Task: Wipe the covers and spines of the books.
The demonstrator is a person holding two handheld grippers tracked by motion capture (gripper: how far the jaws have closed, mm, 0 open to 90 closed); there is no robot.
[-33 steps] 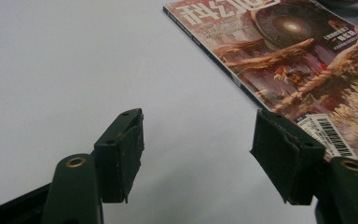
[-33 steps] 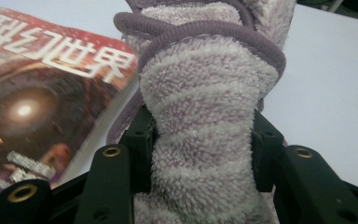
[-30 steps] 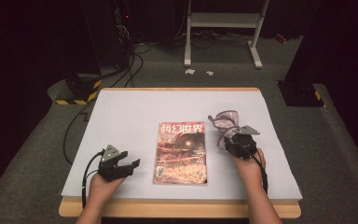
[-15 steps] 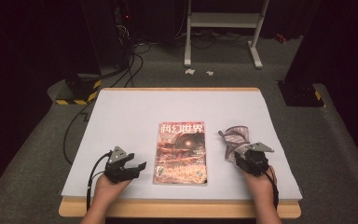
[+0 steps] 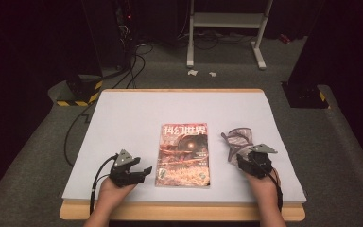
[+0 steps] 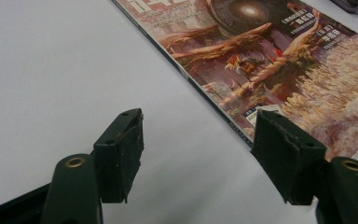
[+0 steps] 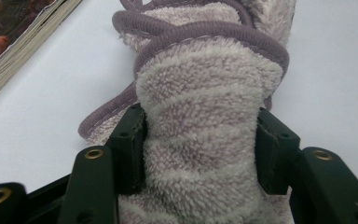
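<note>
The right gripper (image 5: 246, 160) has just been opening, with a fleecy mauve towel (image 5: 237, 142) bunched between its jaws. In the right gripper view the towel (image 7: 200, 154) fills the gap from pad to pad, so the fabric touches both pads, but whether they press it or merely flank it I cannot tell. The towel lies on the white table (image 5: 137, 118), running from the gripper toward 11 o'clock in the high view, its corded hem at the far end. Its long axis lines up with the gripper's reach, so a straight pull back toward 6 o'clock would, I judge, clear it.

The magazine (image 5: 184, 153) lies just beside the towel at 9 o'clock, apart from it, spine toward the left hand.

The left gripper (image 5: 139, 169) rests released, jaws wide and empty, aimed at 3 o'clock toward the magazine's (image 6: 279, 70) near corner. It is the nearer one to the magazine; nothing stands between them.
</note>
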